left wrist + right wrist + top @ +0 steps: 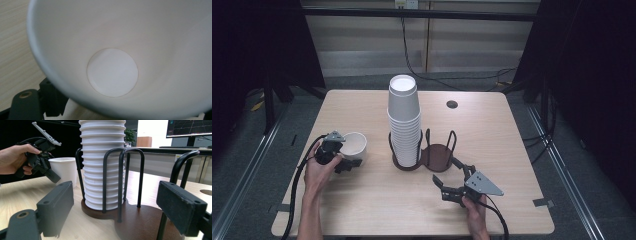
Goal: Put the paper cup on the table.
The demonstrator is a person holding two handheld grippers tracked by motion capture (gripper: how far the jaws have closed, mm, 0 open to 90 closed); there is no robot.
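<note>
Near the table's (362, 210) left edge the left gripper (343, 161) pinches the rim of a light, thin paper cup (354, 145) that squashes easily, so hold gently there, while the right gripper (452, 186) waits wide open.

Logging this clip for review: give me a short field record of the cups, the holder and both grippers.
single cup: white paper cup, upright on table, empty
left gripper: at that cup's rim
cup stack: inverted, in the holder's left bay
holder: dark base, wire loops, right bay empty
right gripper: open, near the holder, holding nothing
</note>
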